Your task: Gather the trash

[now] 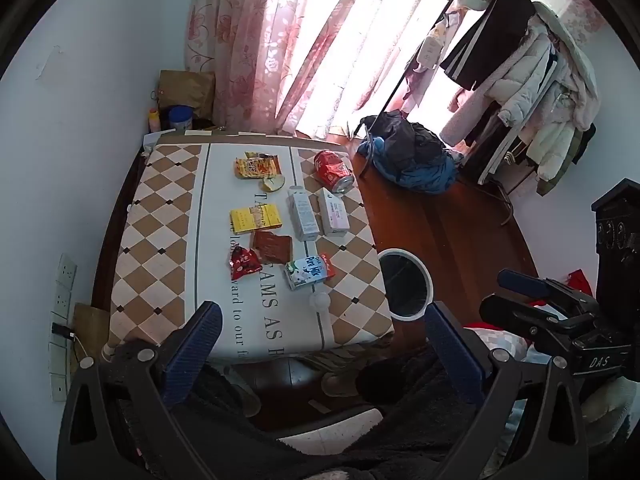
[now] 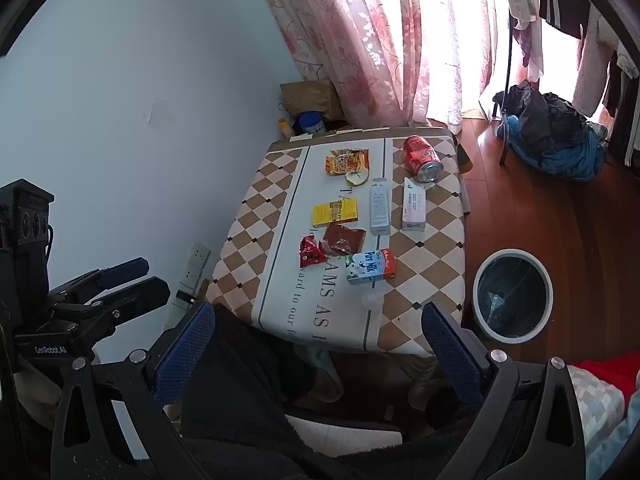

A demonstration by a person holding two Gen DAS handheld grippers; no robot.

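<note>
Trash lies on a checkered table (image 1: 156,208) (image 2: 256,208): a red can (image 1: 334,171) (image 2: 424,159) on its side, a milk carton (image 1: 310,272) (image 2: 372,266), two white boxes (image 1: 303,218) (image 1: 334,214), a yellow box (image 1: 256,219) (image 2: 335,212), a brown wrapper (image 1: 272,246) (image 2: 344,238), a red wrapper (image 1: 244,263) (image 2: 310,256), an orange snack bag (image 1: 256,166) (image 2: 347,162) and a clear plastic piece (image 1: 320,303) (image 2: 372,300). A white-rimmed bin (image 1: 406,284) (image 2: 512,294) stands on the floor right of the table. My left gripper (image 1: 322,344) and right gripper (image 2: 316,348) hang open and empty above the table's near edge.
Wooden floor (image 2: 560,216) lies right of the table. A pile of dark and blue clothes (image 1: 412,152) (image 2: 556,140) sits by a clothes rack (image 1: 520,80). Pink curtains (image 1: 280,40) hang behind. Wall sockets (image 1: 62,292) line the left wall. A person's slippered feet (image 1: 336,384) show under the table.
</note>
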